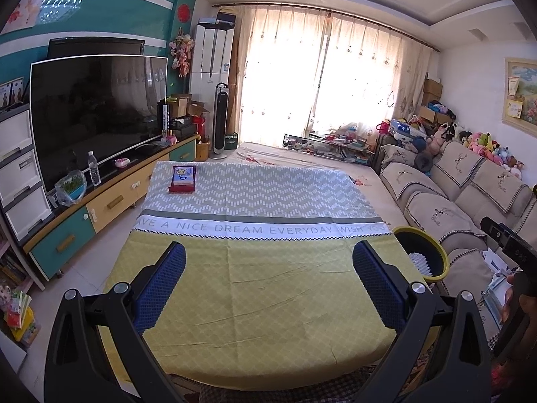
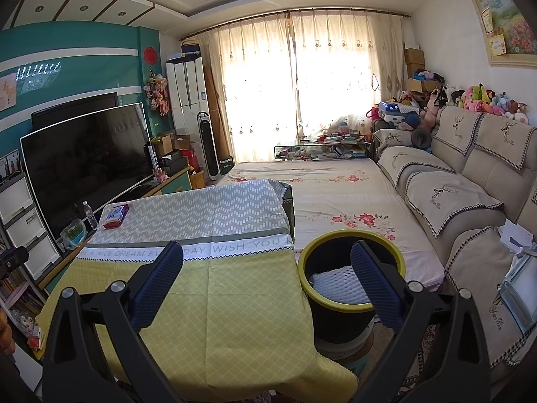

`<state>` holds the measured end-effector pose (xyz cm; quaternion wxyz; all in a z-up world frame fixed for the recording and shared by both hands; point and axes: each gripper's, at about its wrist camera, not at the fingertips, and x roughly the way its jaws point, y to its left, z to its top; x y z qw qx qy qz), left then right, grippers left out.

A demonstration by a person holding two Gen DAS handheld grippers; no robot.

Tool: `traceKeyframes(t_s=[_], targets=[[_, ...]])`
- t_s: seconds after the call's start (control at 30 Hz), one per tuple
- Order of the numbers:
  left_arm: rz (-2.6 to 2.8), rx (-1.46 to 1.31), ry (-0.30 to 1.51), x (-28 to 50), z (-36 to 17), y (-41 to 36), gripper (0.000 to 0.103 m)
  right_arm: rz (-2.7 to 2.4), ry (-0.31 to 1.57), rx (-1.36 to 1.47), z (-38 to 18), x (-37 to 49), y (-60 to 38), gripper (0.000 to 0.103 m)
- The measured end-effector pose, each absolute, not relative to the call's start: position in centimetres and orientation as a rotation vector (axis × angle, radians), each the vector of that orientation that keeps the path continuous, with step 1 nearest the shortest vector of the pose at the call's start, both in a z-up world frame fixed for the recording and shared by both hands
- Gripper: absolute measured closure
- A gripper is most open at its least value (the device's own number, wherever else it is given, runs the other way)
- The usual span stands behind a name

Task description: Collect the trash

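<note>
**Both tools open above the cloth-covered counter**

My left tool (image 1: 268, 262) hovers with its blue-padded jaws spread wide and empty over the counter's yellow and grey patterned cloth (image 1: 261, 288). My right tool (image 2: 266, 265) is likewise spread and empty. Just ahead of its right jaw stands a black round bin with a yellow rim (image 2: 303, 268), holding white foam mesh (image 2: 335, 283). Far ahead to the left lies a small red and blue box (image 2: 115, 216).

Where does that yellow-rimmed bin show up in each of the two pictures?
Left wrist view: the bin sits at the right edge of the table, just past the right finger of the left tool.
Right wrist view: the bin is lower centre, partly behind a finger of the right tool.
Shared landmark: the red box on the tablecloth.
</note>
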<state>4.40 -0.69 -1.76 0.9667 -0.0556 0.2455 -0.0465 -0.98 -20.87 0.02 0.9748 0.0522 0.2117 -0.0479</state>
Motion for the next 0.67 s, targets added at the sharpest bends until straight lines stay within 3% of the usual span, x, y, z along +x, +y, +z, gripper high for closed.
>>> traceKeyframes(t_s=[0.4, 0.67], targets=[[-0.147, -0.094, 0.462, 4.8, -2.3, -2.0, 0.005, -0.084, 0.448, 0.103, -1.0, -0.3, -20.7, 0.008], [-0.054, -0.109, 0.582, 14.2, -4.8, 0.7, 0.005, -0.026, 0.565, 0.073, -2.3, 8.7, -19.0, 0.007]])
